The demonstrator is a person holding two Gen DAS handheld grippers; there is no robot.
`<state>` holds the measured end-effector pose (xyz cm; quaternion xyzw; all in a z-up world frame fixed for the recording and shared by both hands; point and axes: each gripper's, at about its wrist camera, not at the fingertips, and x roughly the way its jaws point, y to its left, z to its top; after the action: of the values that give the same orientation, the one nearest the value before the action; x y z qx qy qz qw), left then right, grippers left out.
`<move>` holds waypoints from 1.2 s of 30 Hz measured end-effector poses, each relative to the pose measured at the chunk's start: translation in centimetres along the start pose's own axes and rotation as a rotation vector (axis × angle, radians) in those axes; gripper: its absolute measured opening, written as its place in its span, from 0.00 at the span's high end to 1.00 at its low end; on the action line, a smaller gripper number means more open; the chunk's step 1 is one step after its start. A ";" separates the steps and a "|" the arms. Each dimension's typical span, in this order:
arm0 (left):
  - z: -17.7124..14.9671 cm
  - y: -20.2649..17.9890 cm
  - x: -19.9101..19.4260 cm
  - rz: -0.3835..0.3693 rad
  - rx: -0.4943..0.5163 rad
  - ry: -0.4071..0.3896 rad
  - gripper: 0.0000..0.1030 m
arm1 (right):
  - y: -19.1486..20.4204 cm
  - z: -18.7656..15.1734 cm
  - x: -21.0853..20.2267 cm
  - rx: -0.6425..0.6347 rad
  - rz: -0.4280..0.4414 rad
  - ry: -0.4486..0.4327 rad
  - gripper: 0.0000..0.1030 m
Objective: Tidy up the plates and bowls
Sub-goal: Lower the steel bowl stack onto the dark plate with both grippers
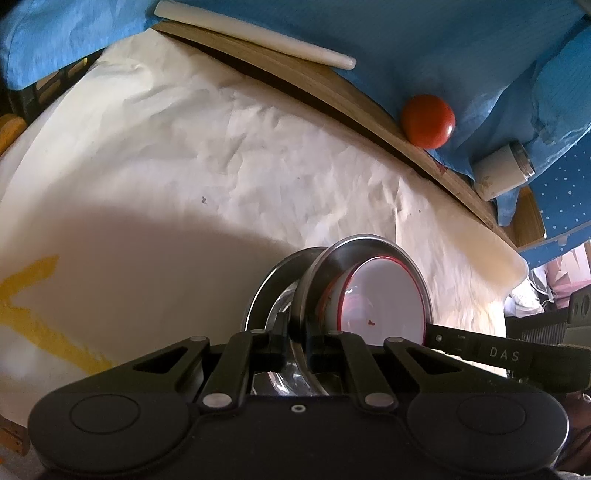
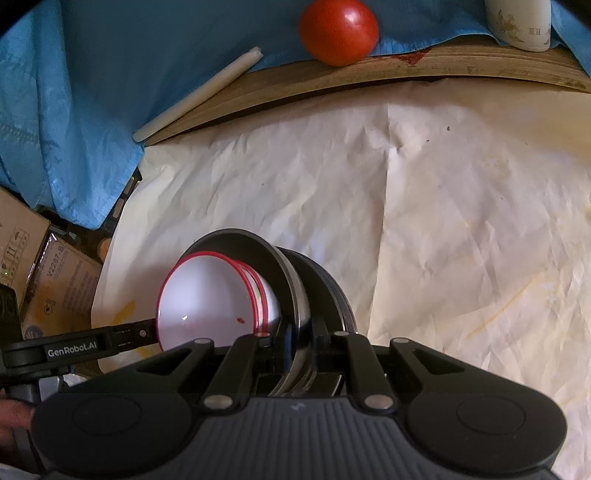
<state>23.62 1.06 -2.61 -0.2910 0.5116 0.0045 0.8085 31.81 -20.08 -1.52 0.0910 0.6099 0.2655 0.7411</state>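
Both tongs, left [image 1: 295, 341] and right [image 2: 299, 338], clamp stacked steel plates [image 2: 295, 291]; one arm reads "GenRobot.AI".

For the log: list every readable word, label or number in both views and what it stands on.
"DAS": on the right gripper's finger in the left wrist view.
"GenRobot.AI": on the left gripper's finger in the right wrist view.
"V2287-8": on a cardboard box, lower left.
Print on the cream cup and the other box labels: too small or blurred.

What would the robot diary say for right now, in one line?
left gripper: shut on stack | right gripper: shut on stack | stack: steel plates, red-rimmed bowls, on edge | tomato: untouched
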 end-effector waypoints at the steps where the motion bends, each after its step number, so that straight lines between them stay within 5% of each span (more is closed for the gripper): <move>1: 0.0 0.0 0.0 -0.001 0.000 0.003 0.93 | 0.0 0.0 0.0 0.000 0.000 0.001 0.88; 36: -0.3 -0.2 0.2 0.026 -0.021 0.048 0.93 | -0.2 -0.5 0.3 -0.020 0.009 0.062 0.87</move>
<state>23.56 0.68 -2.80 -0.2930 0.5343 0.0134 0.7928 31.46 -20.21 -2.00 0.0780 0.6294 0.2776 0.7216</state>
